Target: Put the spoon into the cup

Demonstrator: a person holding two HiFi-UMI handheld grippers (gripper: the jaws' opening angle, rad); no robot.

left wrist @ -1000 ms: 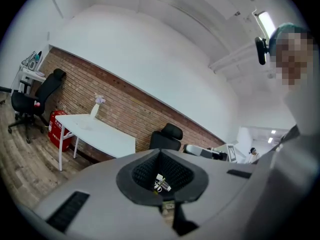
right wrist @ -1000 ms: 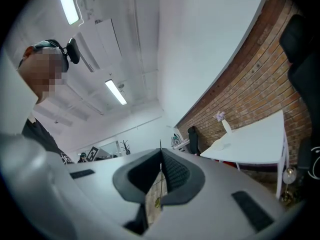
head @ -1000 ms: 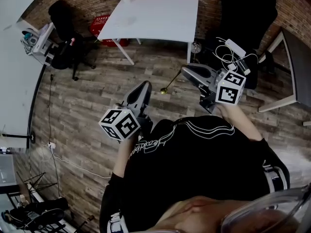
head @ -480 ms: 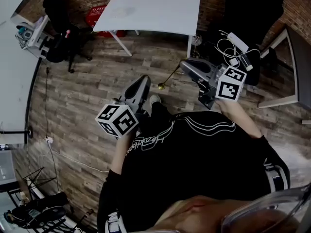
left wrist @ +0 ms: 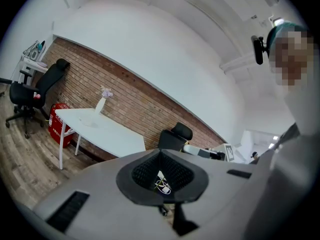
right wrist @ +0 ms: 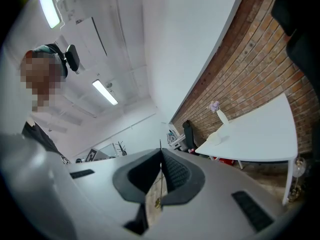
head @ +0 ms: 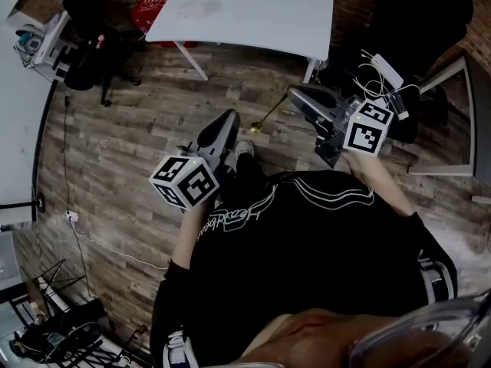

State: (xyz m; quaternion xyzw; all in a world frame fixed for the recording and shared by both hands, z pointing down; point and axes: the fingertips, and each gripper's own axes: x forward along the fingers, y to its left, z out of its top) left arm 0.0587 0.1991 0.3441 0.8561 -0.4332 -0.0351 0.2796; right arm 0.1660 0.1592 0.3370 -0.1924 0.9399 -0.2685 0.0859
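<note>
So the person is standing on a wood plank floor (head: 130, 136) with a gripper in each hand, both held out in front of the chest. The right gripper (head: 295, 98) has its fingers pinched on the thin handle of a gold spoon (head: 270, 117). From the head view the spoon sticks out past the fingertips toward the left, bowl end lowest, hanging over the floor. In the right gripper view you just see it as a thin line squeezed between the pads (right wrist: 172, 171), with a gold blob at the bottom.

The left gripper (head: 226, 121) is lower and to the left, well apart from the spoon. Its fingers are together at the tips with nothing in them.

Ahead there's a white table (head: 253, 14) against a brick wall. A vase (right wrist: 220, 115) stands on it, with a small pale thing (right wrist: 214, 138) next to it, too small to tell what it is
</note>
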